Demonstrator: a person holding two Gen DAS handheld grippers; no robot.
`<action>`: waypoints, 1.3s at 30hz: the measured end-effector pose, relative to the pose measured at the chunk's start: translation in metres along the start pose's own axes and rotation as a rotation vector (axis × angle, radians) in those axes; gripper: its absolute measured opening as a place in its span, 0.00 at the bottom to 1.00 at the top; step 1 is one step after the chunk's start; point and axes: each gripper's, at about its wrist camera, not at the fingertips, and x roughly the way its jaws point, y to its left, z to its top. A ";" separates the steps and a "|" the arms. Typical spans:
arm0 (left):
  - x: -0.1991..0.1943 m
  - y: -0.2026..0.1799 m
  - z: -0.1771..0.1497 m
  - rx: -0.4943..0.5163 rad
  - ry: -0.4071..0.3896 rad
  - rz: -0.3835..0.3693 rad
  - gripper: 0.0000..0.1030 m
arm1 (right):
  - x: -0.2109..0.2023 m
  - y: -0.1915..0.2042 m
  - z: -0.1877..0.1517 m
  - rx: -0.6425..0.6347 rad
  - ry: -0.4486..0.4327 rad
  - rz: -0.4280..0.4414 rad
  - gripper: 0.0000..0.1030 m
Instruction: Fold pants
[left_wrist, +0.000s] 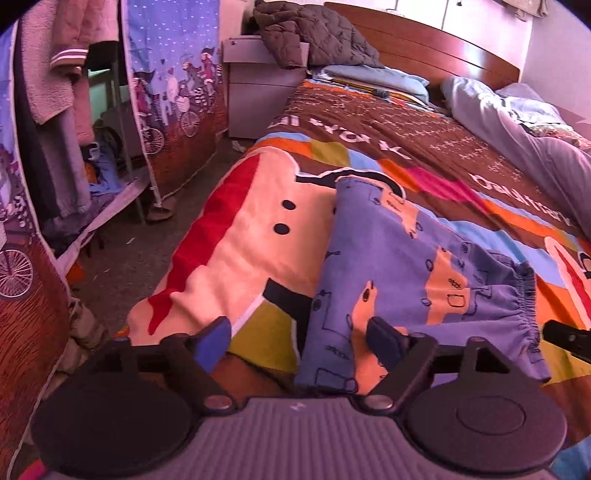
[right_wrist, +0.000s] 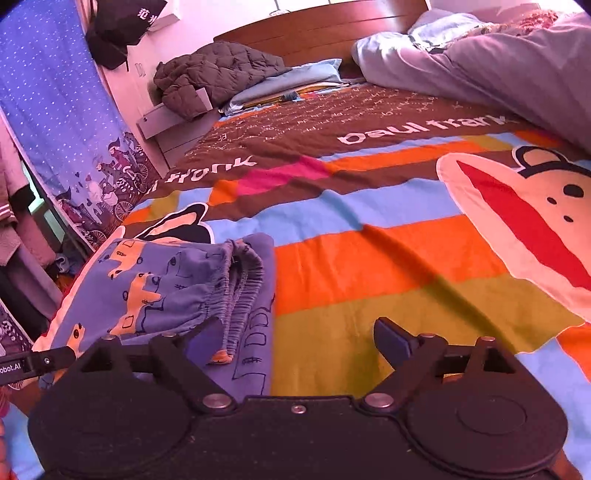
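Note:
The blue pants (left_wrist: 399, 266) with orange animal prints lie folded on the colourful bedspread (left_wrist: 258, 236), elastic waistband at the right. My left gripper (left_wrist: 299, 341) is open just in front of the fold's near edge, holding nothing. In the right wrist view the pants (right_wrist: 159, 291) lie at the left, waistband (right_wrist: 240, 291) toward the middle. My right gripper (right_wrist: 295, 343) is open and empty, its left finger (right_wrist: 203, 339) close to the waistband. The tip of the right gripper (left_wrist: 569, 338) shows at the right edge of the left wrist view.
The bedspread (right_wrist: 406, 258) covers a wide bed with a wooden headboard (right_wrist: 314, 29). A dark quilted jacket (left_wrist: 314, 33), pillows and a grey duvet (right_wrist: 498, 70) lie at the far end. A fabric wardrobe (left_wrist: 173, 92) with hanging clothes stands across the floor on the left.

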 end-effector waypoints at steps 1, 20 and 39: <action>0.000 0.000 -0.002 -0.003 -0.001 0.011 0.87 | -0.001 -0.001 0.000 0.006 -0.002 -0.004 0.90; -0.109 -0.040 -0.082 -0.027 -0.155 -0.009 0.99 | -0.099 -0.023 -0.039 -0.010 -0.202 0.247 0.99; -0.163 -0.057 -0.115 0.041 -0.357 0.100 1.00 | -0.147 -0.037 -0.067 -0.172 -0.296 0.204 0.99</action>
